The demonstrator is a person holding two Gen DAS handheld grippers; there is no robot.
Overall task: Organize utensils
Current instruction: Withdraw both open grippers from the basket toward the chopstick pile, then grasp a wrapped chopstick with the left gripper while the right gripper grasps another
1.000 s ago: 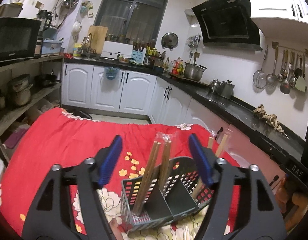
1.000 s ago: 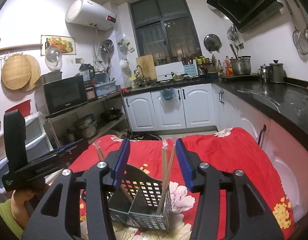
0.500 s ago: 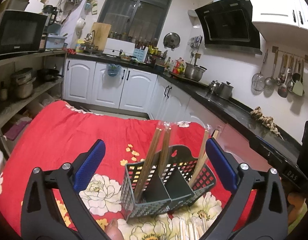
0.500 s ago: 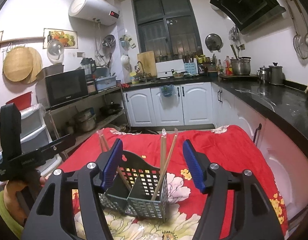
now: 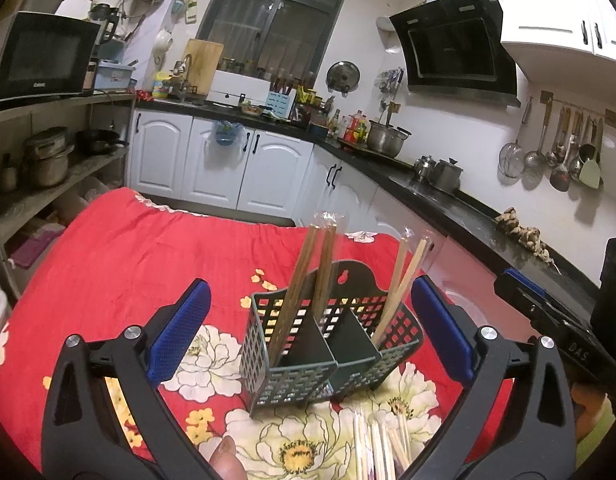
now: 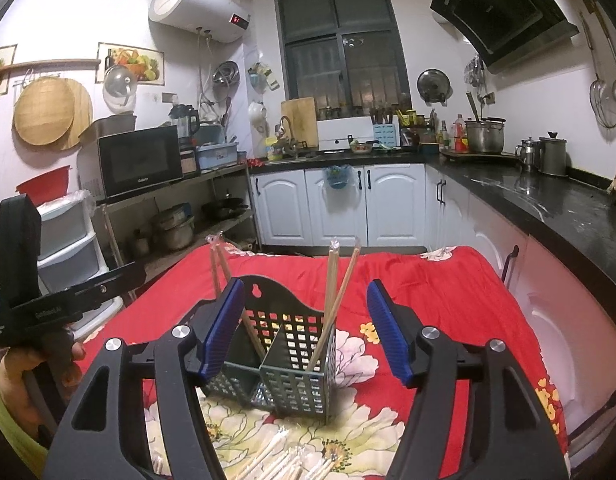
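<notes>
Looks like two chopstick pairs (image 5: pixel 308 280) are already standing in the caddy (image 5: pixel 332 344), more packs (image 5: pixel 380 448) lie just in front of it, and both the left gripper (image 5: pixel 308 332) and right gripper (image 6: pixel 305 328) are spread apart, empty.

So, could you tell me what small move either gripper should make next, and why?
Probably lower the right gripper onto the loose wrapped chopsticks lying on the cloth in front of the basket. Both grippers are open and empty, each end compartment already holds a pair, and that bundle remains unsorted.
</notes>
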